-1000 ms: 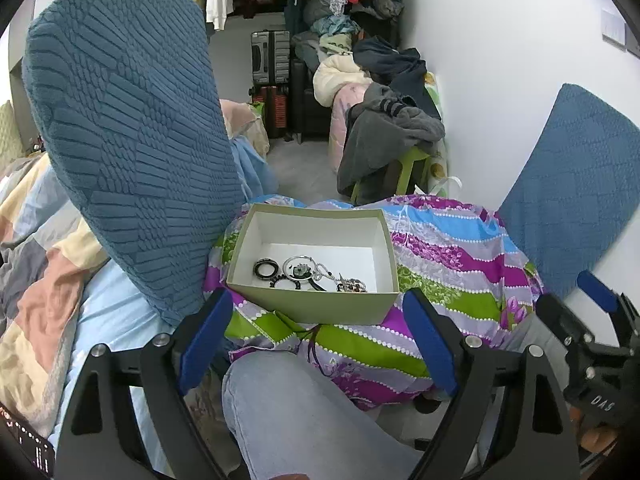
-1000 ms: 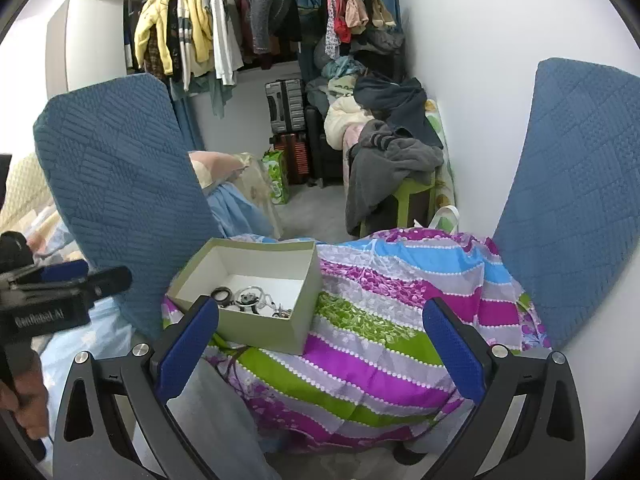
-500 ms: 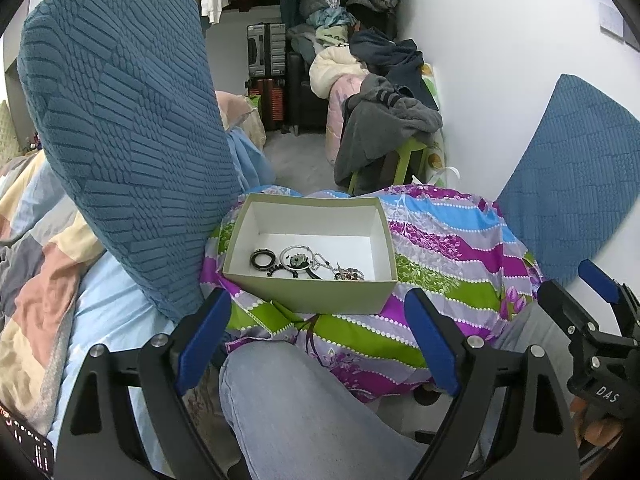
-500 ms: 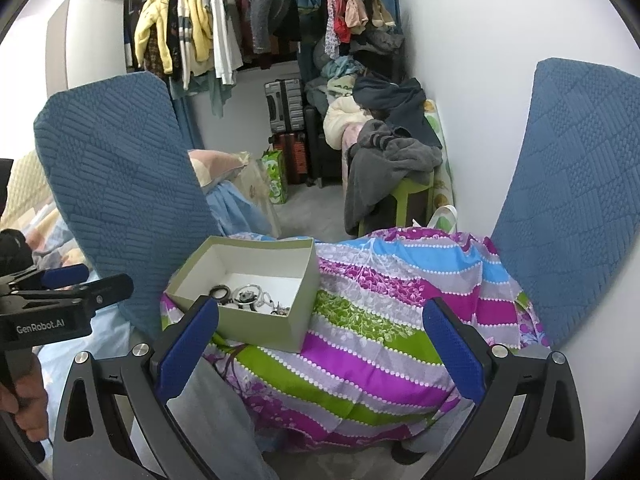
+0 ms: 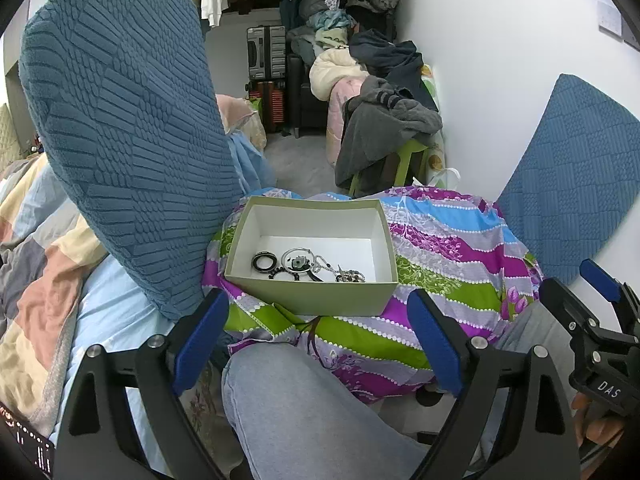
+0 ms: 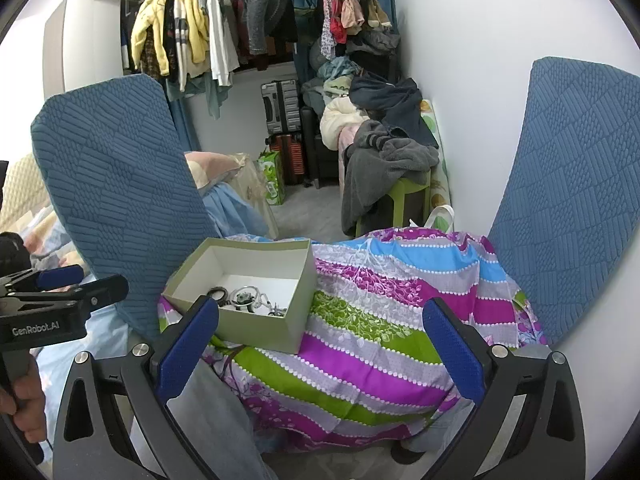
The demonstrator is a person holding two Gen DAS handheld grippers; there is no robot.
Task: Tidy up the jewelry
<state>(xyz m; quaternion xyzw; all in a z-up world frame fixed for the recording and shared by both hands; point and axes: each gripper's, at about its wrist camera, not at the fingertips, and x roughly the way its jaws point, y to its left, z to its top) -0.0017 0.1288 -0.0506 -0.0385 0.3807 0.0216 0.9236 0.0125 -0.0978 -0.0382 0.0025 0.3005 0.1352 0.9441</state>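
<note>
While both the left gripper [image 5: 316, 336] and right gripper [image 6: 318, 350] hover with jaws spread wide and empty, tangled jewelry [image 5: 304, 266] lies along the front wall of an open box [image 5: 308, 294] at the striped cloth's [image 6: 380, 344] left edge, a scene fitting sorting either pending or finished.

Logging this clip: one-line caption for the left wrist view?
Open left claw hovers short of a box of tangled jewelry on a striped cloth.
</note>
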